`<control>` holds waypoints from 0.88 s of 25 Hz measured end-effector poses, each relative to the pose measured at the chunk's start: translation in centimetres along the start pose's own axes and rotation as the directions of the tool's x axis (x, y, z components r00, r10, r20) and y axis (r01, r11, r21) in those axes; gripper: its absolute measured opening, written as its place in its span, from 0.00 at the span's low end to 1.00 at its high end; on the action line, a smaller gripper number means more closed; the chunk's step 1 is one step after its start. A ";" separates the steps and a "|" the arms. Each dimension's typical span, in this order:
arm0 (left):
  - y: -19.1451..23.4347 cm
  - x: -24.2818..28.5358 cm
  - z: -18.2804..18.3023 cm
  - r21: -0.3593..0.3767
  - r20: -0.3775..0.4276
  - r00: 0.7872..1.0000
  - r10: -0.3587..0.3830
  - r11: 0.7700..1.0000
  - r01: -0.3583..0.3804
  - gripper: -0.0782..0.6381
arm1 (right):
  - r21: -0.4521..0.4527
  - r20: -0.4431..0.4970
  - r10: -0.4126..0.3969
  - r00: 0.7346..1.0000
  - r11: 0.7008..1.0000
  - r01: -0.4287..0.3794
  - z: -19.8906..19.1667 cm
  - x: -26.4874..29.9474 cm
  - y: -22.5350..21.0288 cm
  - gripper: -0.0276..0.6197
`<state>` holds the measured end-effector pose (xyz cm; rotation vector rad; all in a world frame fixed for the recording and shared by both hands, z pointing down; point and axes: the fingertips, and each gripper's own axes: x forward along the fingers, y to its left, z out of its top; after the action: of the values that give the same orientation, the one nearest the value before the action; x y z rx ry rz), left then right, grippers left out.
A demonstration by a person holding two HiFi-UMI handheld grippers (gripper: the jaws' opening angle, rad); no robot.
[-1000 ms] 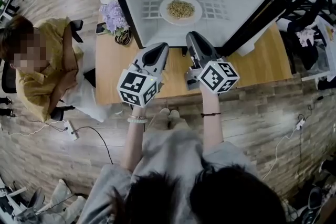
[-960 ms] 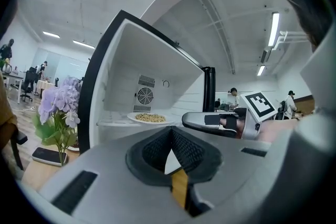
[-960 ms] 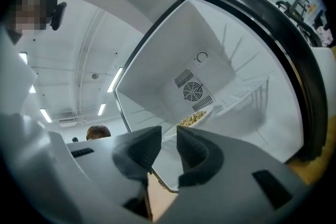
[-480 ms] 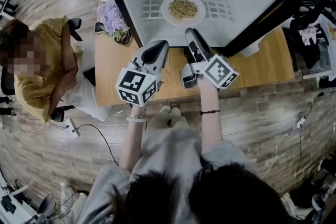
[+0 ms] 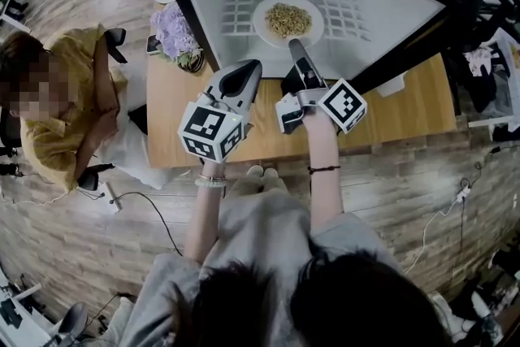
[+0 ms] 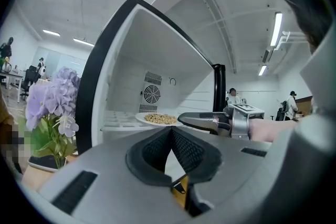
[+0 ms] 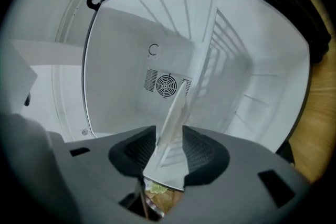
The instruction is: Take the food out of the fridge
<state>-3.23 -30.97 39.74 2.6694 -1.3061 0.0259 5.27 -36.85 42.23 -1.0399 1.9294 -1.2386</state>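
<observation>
A white plate [image 5: 264, 12] of brownish food [image 5: 288, 19] sits on the wire shelf [image 5: 345, 12] inside the open fridge [image 5: 382, 20]. My right gripper [image 5: 297, 46] is rolled on its side and reaches to the plate's near rim. Its jaws are opening, and in the right gripper view the plate's edge [image 7: 177, 107] stands between the pads without being pinched. My left gripper [image 5: 244, 71] hovers in front of the fridge, shut and empty. In the left gripper view the plate [image 6: 157, 119] and the right gripper [image 6: 205, 120] lie beyond my left gripper [image 6: 171, 132].
The fridge stands on a wooden table [image 5: 406, 106]. A pot of purple flowers [image 5: 172, 28] sits at the fridge's left. A person [image 5: 65, 101] sits left of the table. The fridge door [image 5: 439, 4] hangs open on the right. A fan vent [image 7: 166, 83] marks the back wall.
My right gripper rolled onto its side, opened its jaws and moved forward into the fridge up to the plate's rim. The left gripper edged forward a little.
</observation>
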 end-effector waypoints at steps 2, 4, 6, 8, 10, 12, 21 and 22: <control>0.2 0.3 0.1 0.001 0.002 1.000 -0.003 1.000 0.003 0.12 | 0.039 0.017 0.012 1.000 0.999 -0.013 0.3 0.3 -0.1 0.27; 0.5 0.5 0.1 0.001 0.002 1.000 -0.004 1.000 0.004 0.12 | 0.072 0.028 0.019 0.999 0.997 -0.021 0.4 0.7 -0.3 0.27; 0.7 0.6 0.1 0.001 0.001 1.000 -0.003 1.000 0.003 0.12 | 0.102 0.033 0.018 0.999 0.995 -0.022 0.4 1.1 -0.4 0.26; 0.9 0.7 0.1 0.001 0.000 1.000 -0.003 1.000 0.003 0.12 | 0.138 0.042 0.023 0.999 0.990 -0.028 0.4 1.4 -0.4 0.26; 1.0 0.8 0.2 0.003 0.002 1.000 -0.003 1.000 0.003 0.12 | 0.171 0.053 0.029 0.998 0.985 -0.038 0.5 1.6 -0.4 0.24; 1.1 0.9 0.4 0.006 0.005 1.000 -0.003 1.000 0.003 0.12 | 0.201 0.056 0.036 0.998 0.978 -0.047 0.5 1.8 -0.3 0.20; 1.3 0.8 0.5 0.009 0.005 1.000 -0.003 1.000 0.003 0.12 | 0.298 0.083 0.041 0.996 0.952 -0.065 0.4 1.6 -0.2 0.15; 1.2 0.8 0.5 0.010 0.006 1.000 -0.005 1.000 0.005 0.12 | 0.302 0.084 0.043 0.996 0.951 -0.067 0.4 1.5 -0.2 0.15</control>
<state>-3.68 -32.42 39.50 2.6828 -1.3049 0.0238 4.93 -38.40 42.17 -0.8540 1.6328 -1.3909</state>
